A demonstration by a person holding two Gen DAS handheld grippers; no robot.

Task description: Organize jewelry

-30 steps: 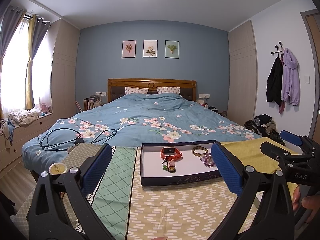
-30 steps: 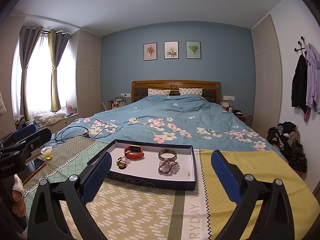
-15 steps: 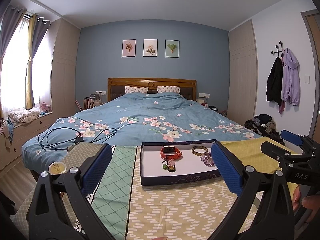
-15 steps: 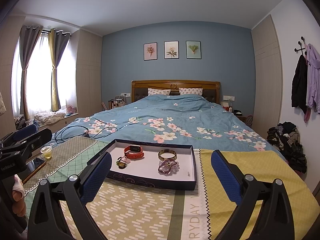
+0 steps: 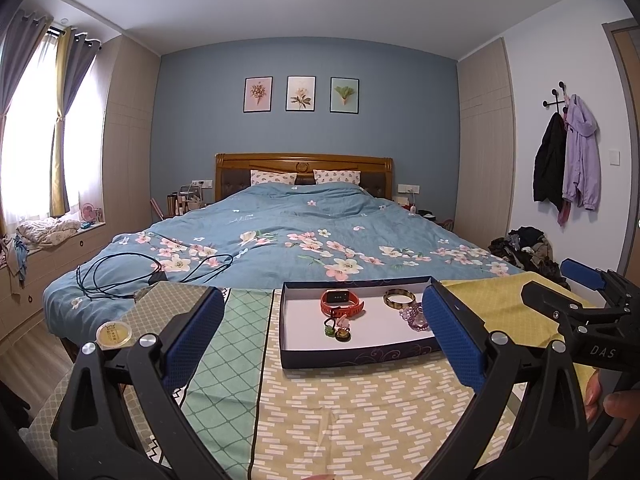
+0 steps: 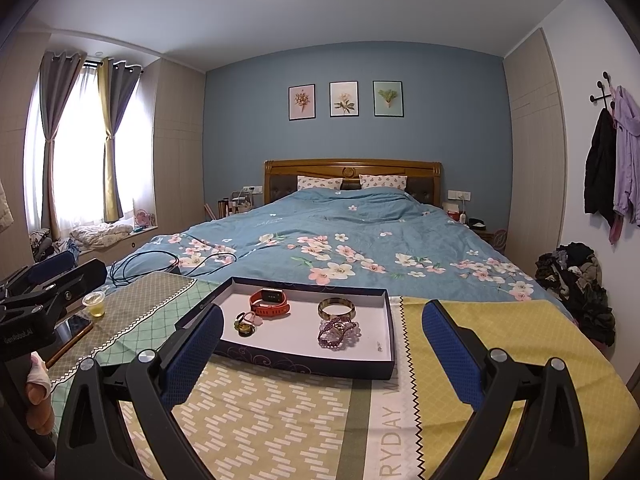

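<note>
Left gripper jaws wide apart, empty, touching nothing; right gripper same. Both hover over worktop cloth, short of tray. In tray: red watch, gold bangle, purple bead bracelet, small charm cluster. Readable: "DAS" on right gripper body, "GenRobot.AI" on left, "RYDAY" on cloth

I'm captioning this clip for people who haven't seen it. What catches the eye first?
The dark tray on the patterned cloth at the foot of the bed, holding a red watch, a gold bangle and purple beads. Behind it spreads the blue floral bedspread.
</note>
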